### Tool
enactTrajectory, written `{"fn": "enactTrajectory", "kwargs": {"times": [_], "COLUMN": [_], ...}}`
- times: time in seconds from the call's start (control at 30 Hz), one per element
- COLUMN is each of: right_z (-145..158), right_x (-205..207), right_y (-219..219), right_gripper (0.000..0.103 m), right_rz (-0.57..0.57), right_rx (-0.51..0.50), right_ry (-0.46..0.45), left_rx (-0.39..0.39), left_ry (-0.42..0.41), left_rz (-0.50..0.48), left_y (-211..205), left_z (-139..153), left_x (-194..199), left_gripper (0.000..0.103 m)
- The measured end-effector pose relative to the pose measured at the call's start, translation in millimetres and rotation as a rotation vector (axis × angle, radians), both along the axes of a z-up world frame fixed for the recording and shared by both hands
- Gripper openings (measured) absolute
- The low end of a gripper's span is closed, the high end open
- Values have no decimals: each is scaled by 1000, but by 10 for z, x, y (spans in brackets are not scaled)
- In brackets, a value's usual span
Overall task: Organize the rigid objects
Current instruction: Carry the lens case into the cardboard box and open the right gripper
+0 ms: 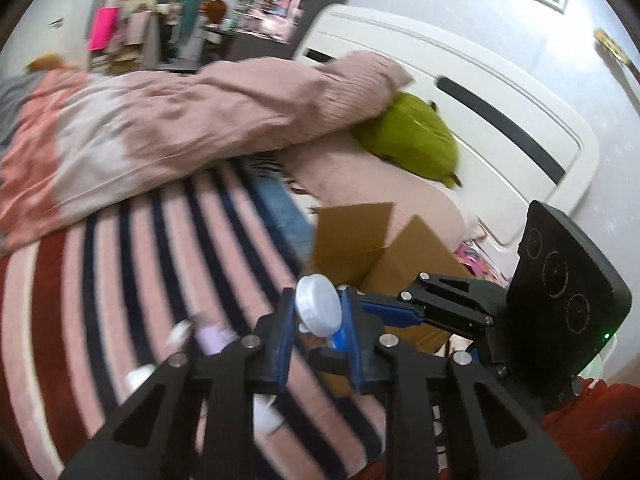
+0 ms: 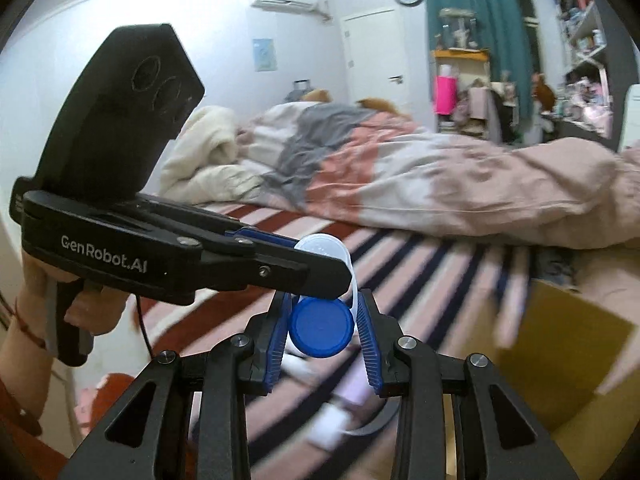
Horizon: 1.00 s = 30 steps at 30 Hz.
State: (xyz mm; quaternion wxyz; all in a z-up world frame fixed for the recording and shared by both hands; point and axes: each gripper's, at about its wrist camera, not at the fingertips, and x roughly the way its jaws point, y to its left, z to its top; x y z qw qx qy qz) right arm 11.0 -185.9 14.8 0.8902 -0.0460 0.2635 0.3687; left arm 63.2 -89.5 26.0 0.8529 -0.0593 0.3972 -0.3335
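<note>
The left gripper (image 1: 318, 312) has its jaws clamped on a white-capped bottle (image 1: 318, 309); the right gripper (image 2: 322, 330) pinches the same bottle's blue end (image 2: 321, 327). Beneath both jaws lies a striped bed (image 1: 140, 264), with a rumpled pink duvet (image 2: 460, 192) beyond them. An open cardboard box (image 1: 360, 240) sits just past the left jaws, before a white headboard (image 1: 500, 92).

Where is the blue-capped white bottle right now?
The bottle is in mid-air above the striped bedspread, held between both grippers: the left gripper at its white end, the right gripper around the blue cap.
</note>
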Motion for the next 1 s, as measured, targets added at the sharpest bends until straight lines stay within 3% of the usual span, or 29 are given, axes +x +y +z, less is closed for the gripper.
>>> {"fn": "enactTrajectory", "kwargs": {"times": [0.27, 0.47, 0.57, 0.67, 0.73, 0.83, 1.0], "right_z": [-14, -143, -203, -253, -296, -314, -195], "right_x": [149, 286, 312, 348, 357, 354, 326], "right_y": [-801, -1056, -1096, -1089, -1061, -1053, -995], "right_gripper": [29, 28, 28, 28, 30, 36, 36], "right_rz": [-166, -200, -198, -201, -203, -206, -203], "right_rx": [-63, -132, -163, -173, -206, -215, -175], "right_ry": [95, 209, 254, 304, 317, 328, 297], "left_rx": [34, 69, 106, 136, 160, 155, 178], "left_ry": [72, 159, 159, 159, 132, 102, 10], "left_rz": [-144, -183, -182, -167, -131, -91, 32], "left_y": [-858, -1071, -1111, -1103, -1044, -873, -432], "left_z": [-118, -315, -342, -347, -316, -221, -5], "left_x": [301, 436, 443, 442, 414, 362, 203], "left_gripper": [20, 20, 20, 33, 53, 57, 64]}}
